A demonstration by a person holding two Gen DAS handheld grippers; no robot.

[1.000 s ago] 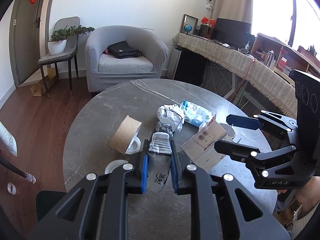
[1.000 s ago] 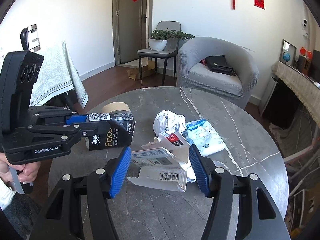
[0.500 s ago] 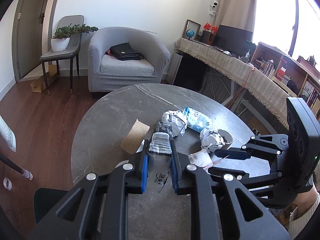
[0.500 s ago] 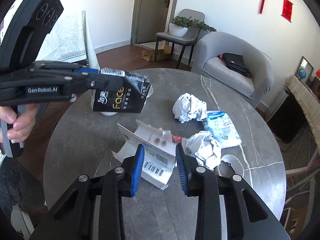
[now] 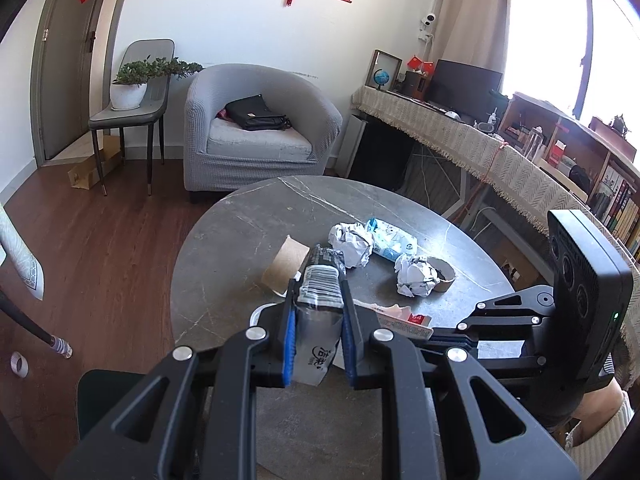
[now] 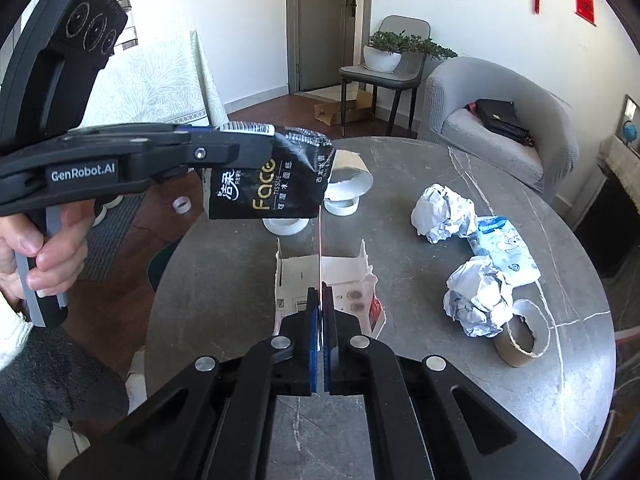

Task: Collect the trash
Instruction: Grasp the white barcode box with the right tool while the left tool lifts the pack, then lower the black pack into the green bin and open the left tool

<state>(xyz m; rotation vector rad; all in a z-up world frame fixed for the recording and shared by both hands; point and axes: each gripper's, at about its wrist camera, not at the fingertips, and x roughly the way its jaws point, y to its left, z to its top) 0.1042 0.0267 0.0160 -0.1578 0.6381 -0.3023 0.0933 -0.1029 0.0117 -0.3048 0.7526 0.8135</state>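
Observation:
My left gripper (image 5: 318, 320) is shut on a black tissue pack (image 5: 322, 284) and holds it above the round grey table (image 5: 248, 240). From the right wrist view the left gripper (image 6: 240, 140) and its pack (image 6: 272, 188) hang over the table's left side. My right gripper (image 6: 321, 300) is shut on a thin upright flap of an opened white cardboard box (image 6: 344, 276). In the left wrist view the box (image 5: 404, 318) shows just past the right gripper (image 5: 436, 334). Two crumpled paper balls (image 6: 442, 212) (image 6: 476, 300), a blue-white packet (image 6: 506, 248) and a cardboard ring (image 6: 520, 340) lie to the right.
A brown tape roll (image 6: 348, 168) and white rolls (image 6: 340, 204) sit on the table behind the pack. A person's hand (image 6: 48, 248) grips the left tool. A grey armchair (image 5: 256, 128) with a black bag and a chair with a potted plant (image 5: 132, 88) stand beyond the table.
The right jaws went from wide apart around the white box to shut on its flap. The left gripper moved with the tissue pack still in it.

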